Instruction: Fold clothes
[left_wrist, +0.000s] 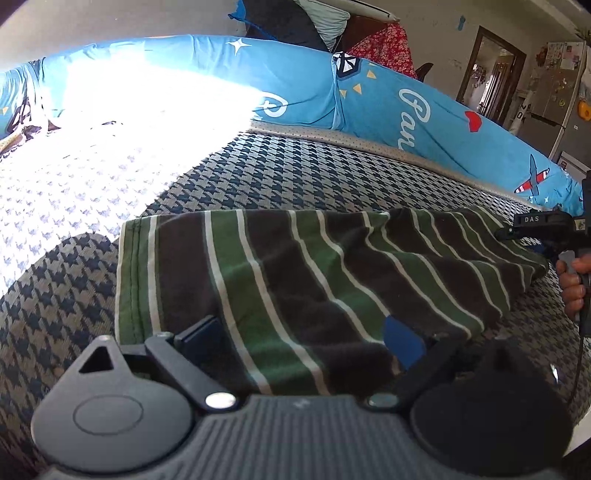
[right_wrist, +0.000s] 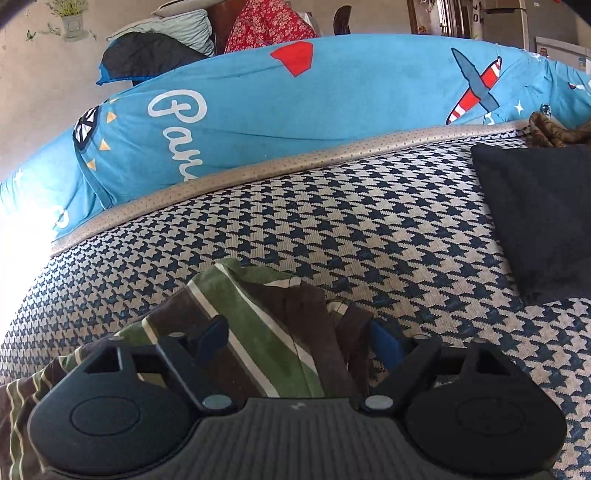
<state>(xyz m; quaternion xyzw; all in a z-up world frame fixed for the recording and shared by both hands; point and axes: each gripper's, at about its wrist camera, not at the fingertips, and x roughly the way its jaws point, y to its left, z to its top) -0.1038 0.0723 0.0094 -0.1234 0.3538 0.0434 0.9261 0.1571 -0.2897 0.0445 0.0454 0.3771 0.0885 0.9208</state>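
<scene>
- A striped garment (left_wrist: 295, 280), in green, dark brown and thin white bands, lay spread across a sofa seat (left_wrist: 295, 166) covered in navy and beige houndstooth fabric.
- My left claw (left_wrist: 306, 338) sat low over the near edge of the garment, its blue-padded fingers (left_wrist: 402, 345) spread wide with the cloth lying between them, not pinched.
- In the left wrist view, my right claw (left_wrist: 506, 233) reached in from the far right end of the garment, with the person's hand (left_wrist: 572, 284) wrapped round its handle.
- In the right wrist view, my right claw (right_wrist: 299, 338) had its fingers parted around a bunched, rumpled end of the striped garment (right_wrist: 258, 321); the cloth filled the gap, but I could not tell whether the pads pressed on it.
- A long blue bolster (right_wrist: 295, 96), printed with white script, a red heart and a striped aeroplane, ran along the back of the seat.
- A dark cushion (right_wrist: 543, 214) rested on the seat to the right, well apart from the garment.
- Strong sunlight washed out the left part of the seat.
</scene>
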